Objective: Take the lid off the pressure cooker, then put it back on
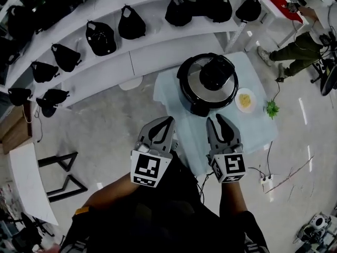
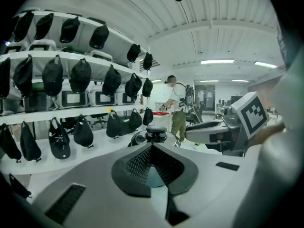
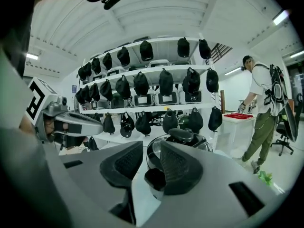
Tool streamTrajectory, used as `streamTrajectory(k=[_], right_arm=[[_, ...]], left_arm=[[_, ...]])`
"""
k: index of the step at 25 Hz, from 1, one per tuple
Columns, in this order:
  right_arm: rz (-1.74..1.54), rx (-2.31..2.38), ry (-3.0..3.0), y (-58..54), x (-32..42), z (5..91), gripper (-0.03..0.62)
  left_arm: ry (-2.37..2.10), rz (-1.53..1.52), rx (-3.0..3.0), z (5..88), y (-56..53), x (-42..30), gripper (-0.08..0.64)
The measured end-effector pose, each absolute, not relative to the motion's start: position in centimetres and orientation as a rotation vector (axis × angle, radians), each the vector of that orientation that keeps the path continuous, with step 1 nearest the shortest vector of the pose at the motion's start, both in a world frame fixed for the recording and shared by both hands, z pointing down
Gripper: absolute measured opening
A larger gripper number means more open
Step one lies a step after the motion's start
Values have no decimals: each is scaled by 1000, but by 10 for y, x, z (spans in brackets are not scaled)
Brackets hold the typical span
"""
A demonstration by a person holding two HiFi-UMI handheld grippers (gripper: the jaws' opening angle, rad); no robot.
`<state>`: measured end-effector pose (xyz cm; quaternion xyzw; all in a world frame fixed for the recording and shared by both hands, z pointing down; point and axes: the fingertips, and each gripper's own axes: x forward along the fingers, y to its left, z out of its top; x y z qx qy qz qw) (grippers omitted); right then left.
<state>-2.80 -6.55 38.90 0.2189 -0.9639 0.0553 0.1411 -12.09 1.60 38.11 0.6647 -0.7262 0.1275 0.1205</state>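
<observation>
A black pressure cooker (image 1: 207, 83) stands on a small table (image 1: 253, 128) with a pale cloth. Its steel lid with a black knob handle (image 1: 217, 73) sits on it. Both grippers hover at the table's near edge, short of the pot and apart from it. My left gripper (image 1: 160, 126) has its jaws meeting at the tips, with nothing in them. My right gripper (image 1: 222, 123) stands open with a narrow gap and nothing between the pads. The left gripper view shows the cooker (image 2: 154, 134) just beyond the left gripper (image 2: 152, 146). In the right gripper view the cooker (image 3: 183, 139) lies ahead of the right gripper (image 3: 151, 148).
A small plate of yellow food (image 1: 245, 100) and a little green plant (image 1: 271, 108) sit on the table right of the cooker. White shelves with several black bags (image 1: 100, 38) curve behind. A person (image 1: 300, 46) stands at a white table at the far right.
</observation>
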Motion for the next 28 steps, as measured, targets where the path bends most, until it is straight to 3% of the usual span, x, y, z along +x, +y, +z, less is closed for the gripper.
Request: streamTrajectory(k=[14, 28], right_arm=[[-97, 458, -2741, -179, -94, 393, 273], [-152, 216, -2676, -214, -133, 424, 308]], left_arm=[[-1987, 441, 2082, 395, -121, -173, 6], [-1969, 469, 2053, 411, -174, -203, 6]])
